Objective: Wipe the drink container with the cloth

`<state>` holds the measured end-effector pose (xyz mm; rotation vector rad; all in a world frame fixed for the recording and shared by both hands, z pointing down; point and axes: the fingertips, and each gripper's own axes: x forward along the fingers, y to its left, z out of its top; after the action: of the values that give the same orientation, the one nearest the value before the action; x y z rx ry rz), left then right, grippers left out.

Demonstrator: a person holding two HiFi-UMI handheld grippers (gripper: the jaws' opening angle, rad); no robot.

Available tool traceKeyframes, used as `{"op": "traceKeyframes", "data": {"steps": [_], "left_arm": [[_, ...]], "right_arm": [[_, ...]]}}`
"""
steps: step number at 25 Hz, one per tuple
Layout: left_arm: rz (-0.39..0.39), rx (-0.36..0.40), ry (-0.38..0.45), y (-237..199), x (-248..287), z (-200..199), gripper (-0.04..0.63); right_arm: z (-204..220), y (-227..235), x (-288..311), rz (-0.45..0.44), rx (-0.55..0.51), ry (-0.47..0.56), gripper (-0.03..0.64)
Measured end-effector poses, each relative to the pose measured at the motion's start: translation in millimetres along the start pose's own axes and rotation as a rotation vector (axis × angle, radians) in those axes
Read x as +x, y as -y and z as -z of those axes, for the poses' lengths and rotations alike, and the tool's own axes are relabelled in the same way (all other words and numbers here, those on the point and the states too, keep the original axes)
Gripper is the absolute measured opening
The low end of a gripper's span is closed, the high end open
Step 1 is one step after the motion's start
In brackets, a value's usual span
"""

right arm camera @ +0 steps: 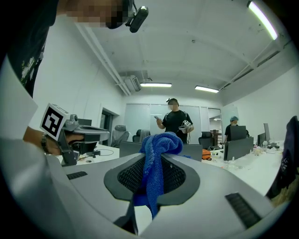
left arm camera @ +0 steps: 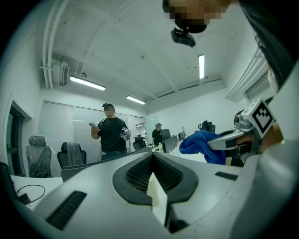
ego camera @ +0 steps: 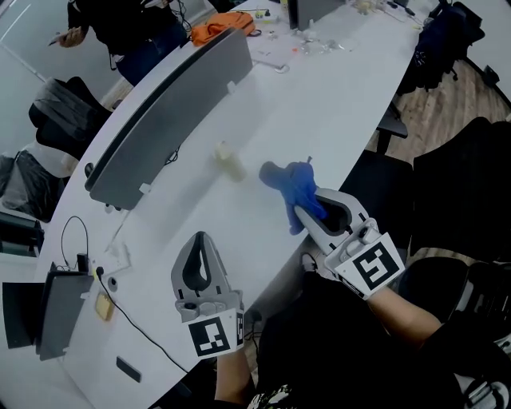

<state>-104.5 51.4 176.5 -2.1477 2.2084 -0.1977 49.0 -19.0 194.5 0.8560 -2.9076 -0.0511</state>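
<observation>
A small pale drink container (ego camera: 228, 161) lies on the white table (ego camera: 319, 104), ahead of both grippers and apart from them. My right gripper (ego camera: 303, 211) is shut on a blue cloth (ego camera: 291, 187), which bunches out past its tips toward the container. In the right gripper view the blue cloth (right arm camera: 155, 170) is clamped between the jaws and hangs down in front. My left gripper (ego camera: 200, 238) hovers over the table's near edge, shut with nothing in it. In the left gripper view its jaws (left arm camera: 152, 158) meet, and the cloth (left arm camera: 200, 145) shows at the right.
A long grey divider panel (ego camera: 172, 112) runs along the table to the left of the container. Cables and small devices (ego camera: 84, 275) lie at the near left. An orange item (ego camera: 219, 30) and clutter sit at the far end. A person (ego camera: 120, 24) stands beyond the table; chairs (ego camera: 447, 40) stand at the right.
</observation>
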Motion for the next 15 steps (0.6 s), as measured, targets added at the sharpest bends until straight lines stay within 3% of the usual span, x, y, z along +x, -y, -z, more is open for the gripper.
{"op": "traceKeyframes", "data": {"steps": [15], "left_arm": [[-0.100, -0.031, -0.043, 11.2, 42.8, 16.9, 0.003]], "right_arm": [[22.5, 53.8, 32.5, -0.065, 0.012, -0.031, 0.064]]}}
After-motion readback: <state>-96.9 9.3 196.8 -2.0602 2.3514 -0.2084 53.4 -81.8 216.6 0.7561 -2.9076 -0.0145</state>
